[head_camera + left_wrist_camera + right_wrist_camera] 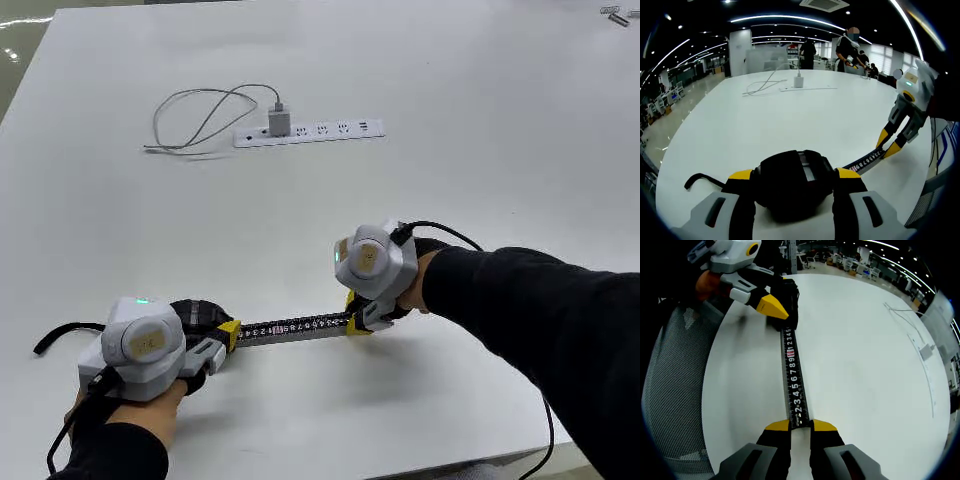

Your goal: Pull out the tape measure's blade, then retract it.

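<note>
Left tool (794, 175) is clamped around the black rounded tape measure case (792, 192), which rests on the white table (420, 80) near its front edge. The dark numbered steel blade (792, 375) runs out flat along the table. Right tool (801, 426) is pinched closed on the blade tip.

A large open-plan office or lab: ceiling light strips (790, 19), rows of desks (855, 265), a white table (450, 200) carrying a power strip (310, 131).
</note>
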The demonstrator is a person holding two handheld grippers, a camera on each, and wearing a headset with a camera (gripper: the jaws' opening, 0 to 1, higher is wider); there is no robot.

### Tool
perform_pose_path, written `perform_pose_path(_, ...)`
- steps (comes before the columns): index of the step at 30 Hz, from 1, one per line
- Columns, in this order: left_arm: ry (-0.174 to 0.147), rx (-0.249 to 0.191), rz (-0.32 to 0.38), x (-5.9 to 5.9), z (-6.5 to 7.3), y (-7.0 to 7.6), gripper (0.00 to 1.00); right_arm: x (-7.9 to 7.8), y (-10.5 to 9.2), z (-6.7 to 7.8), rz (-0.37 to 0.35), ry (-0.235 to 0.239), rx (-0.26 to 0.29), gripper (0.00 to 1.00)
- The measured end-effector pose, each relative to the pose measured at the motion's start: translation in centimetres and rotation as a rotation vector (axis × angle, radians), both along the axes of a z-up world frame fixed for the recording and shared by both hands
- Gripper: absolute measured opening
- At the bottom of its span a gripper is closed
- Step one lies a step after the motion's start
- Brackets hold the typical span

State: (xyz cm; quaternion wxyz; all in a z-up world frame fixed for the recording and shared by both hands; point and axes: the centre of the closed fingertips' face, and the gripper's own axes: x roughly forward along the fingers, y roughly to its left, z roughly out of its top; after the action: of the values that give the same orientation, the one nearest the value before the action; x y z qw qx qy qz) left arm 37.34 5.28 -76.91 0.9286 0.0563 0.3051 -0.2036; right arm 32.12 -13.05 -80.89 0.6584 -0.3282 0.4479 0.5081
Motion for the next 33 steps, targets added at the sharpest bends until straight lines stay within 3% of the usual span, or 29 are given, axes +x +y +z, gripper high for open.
perform_pose_path(33,0.008,0.003,0.002,-0.1,-0.07,0.04,0.58,0.06,1.0,-0.02,0.002,-0.004,0.0,0.1)
